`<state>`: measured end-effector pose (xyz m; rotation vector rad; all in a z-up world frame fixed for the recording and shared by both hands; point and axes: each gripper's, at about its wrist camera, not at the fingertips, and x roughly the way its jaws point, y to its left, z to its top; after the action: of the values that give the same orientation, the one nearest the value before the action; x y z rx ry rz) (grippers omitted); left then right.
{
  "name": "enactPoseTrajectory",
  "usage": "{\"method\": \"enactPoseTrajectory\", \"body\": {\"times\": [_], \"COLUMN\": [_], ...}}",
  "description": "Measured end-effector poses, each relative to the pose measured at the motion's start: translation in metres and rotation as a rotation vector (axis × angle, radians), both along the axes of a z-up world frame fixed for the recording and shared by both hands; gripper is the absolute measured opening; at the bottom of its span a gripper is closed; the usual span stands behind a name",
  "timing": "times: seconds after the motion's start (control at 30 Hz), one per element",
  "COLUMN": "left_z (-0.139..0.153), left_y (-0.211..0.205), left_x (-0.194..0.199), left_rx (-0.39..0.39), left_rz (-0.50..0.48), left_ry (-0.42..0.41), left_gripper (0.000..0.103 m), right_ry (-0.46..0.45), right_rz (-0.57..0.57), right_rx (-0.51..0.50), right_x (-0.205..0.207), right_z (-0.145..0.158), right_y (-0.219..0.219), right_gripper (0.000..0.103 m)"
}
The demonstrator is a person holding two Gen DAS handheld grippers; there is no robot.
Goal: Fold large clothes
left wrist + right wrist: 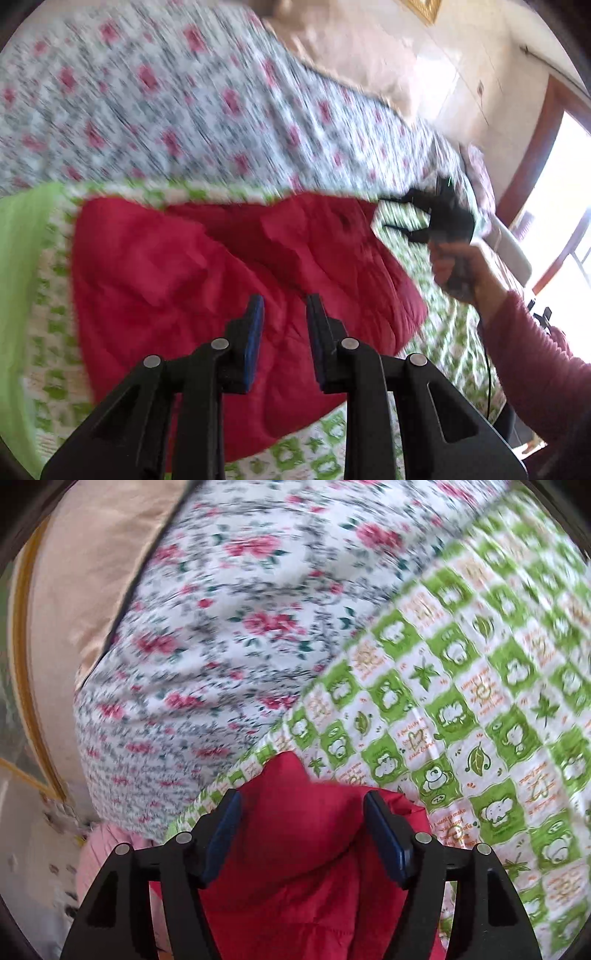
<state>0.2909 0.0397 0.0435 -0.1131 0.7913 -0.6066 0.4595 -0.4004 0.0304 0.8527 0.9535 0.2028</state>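
Observation:
A red quilted garment point(184, 277) lies spread and creased on a green-and-white checked blanket point(450, 332). My left gripper point(285, 299) hovers over the garment's near part, its blue pads a narrow gap apart with nothing gripped between them. At the garment's far right corner a person's hand point(454, 266) holds my right gripper point(384, 212). In the right wrist view my right gripper point(302, 795) stands wide open above a bunched corner of the red garment point(295, 886). The pads do not press on the cloth.
The checked blanket point(461, 720) lies on a bed with a rose-patterned sheet point(166, 110) point(229, 627). A beige pillow point(351, 55) sits at the head. A bright window point(565, 184) is at the right. A pink sleeve point(535, 369) reaches in from the lower right.

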Motion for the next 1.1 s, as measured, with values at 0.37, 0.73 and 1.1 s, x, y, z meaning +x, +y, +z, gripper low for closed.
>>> {"method": "enactPoseTrajectory", "body": {"times": [0.37,0.73,1.1], "left_z": [-0.068,-0.098,-0.11], "left_y": [-0.044,-0.027,0.028], "left_x": [-0.001,0.073,0.153], "left_rx": [0.123,0.244,0.257], "left_rz": [-0.001,0.181,0.418], "left_ry": [0.06,0.076,0.131], "left_gripper": [0.021,0.002,0.002], "right_ry": [-0.228,-0.095,-0.002], "right_rz": [0.524,0.524,0.26], "right_rx": [-0.395,-0.674,-0.668], "right_x": [-0.091,-0.025,0.036], "right_z": [0.031,-0.038,-0.063], "right_y": [0.151,0.178,0.118], "right_gripper": [0.069,0.066,0.067]}}
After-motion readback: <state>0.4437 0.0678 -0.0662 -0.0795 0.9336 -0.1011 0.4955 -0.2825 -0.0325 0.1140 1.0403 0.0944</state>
